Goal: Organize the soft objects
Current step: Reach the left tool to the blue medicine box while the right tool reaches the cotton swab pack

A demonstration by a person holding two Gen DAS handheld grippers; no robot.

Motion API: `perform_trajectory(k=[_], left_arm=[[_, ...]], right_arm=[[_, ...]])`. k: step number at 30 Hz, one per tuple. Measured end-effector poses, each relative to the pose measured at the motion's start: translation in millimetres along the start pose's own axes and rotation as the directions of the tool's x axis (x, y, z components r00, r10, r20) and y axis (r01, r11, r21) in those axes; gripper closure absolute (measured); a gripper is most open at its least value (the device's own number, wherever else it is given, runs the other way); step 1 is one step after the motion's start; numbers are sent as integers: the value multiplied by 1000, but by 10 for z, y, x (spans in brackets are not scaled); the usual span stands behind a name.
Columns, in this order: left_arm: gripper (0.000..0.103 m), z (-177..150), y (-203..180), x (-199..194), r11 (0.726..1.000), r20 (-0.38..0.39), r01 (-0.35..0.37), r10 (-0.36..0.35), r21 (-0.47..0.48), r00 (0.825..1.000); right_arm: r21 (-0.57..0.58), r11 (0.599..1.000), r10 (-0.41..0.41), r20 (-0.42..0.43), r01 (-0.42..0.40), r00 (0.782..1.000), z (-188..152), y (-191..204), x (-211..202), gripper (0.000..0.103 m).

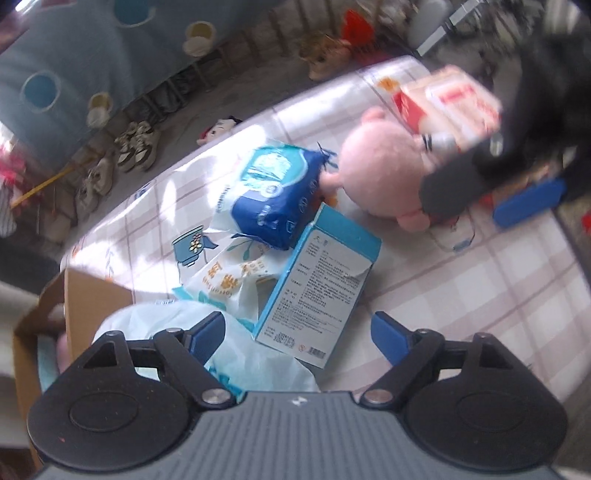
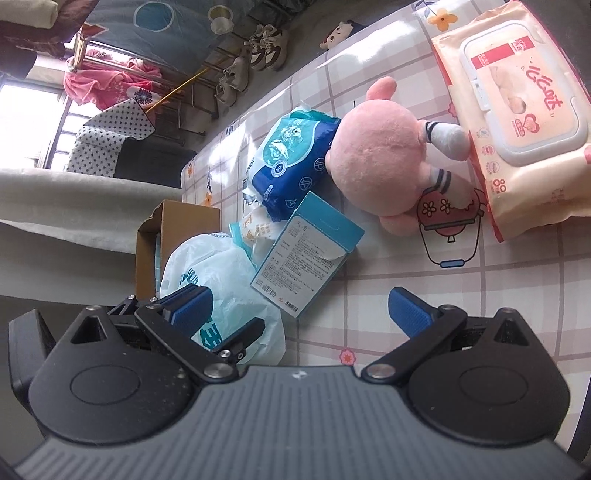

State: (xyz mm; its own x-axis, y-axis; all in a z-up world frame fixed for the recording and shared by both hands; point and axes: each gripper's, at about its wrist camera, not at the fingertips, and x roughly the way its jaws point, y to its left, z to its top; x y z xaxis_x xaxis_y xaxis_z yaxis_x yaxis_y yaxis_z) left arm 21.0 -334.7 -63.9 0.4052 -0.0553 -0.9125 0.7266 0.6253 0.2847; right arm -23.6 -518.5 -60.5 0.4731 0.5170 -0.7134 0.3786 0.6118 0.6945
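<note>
A pink plush toy [image 1: 384, 173] [image 2: 380, 155] lies on the checked tablecloth. Left of it lies a blue-and-white soft pack [image 1: 273, 192] [image 2: 291, 155], then a light blue carton [image 1: 317, 291] [image 2: 306, 254], a small white-and-orange pack [image 1: 229, 280] and a white plastic bag [image 1: 207, 332] [image 2: 218, 291]. A peach wet-wipes pack [image 2: 517, 110] lies at the far right; it looks blurred in the left wrist view [image 1: 450, 103]. My left gripper [image 1: 299, 332] is open and empty above the bag and carton. My right gripper [image 2: 299, 310] is open and empty near the carton.
An open cardboard box [image 1: 55, 314] [image 2: 173, 236] stands at the table's left edge. A dark blurred gripper body [image 1: 517, 147] crosses the upper right of the left wrist view. Shoes [image 2: 258, 51] and a doll [image 2: 340, 33] lie on the floor beyond the table.
</note>
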Motion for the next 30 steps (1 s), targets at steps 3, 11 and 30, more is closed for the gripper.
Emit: perform_trajectory(k=[3,11,30], left_arm=[[16,76,-119,214,994,-32,-28,31,103,999],[16,163,-257,707,982,-128,-20,44,186,991],[27,368,-384,595,986,-114,13,6,169,994]], right_arm=[[-31,1000,-3,27,4,1000,88,-7,-13,2],[-98,995,2,44,2,999,490,-16,-64,2],[-73,997,21,70,-16,997,795,-156,-136,2]])
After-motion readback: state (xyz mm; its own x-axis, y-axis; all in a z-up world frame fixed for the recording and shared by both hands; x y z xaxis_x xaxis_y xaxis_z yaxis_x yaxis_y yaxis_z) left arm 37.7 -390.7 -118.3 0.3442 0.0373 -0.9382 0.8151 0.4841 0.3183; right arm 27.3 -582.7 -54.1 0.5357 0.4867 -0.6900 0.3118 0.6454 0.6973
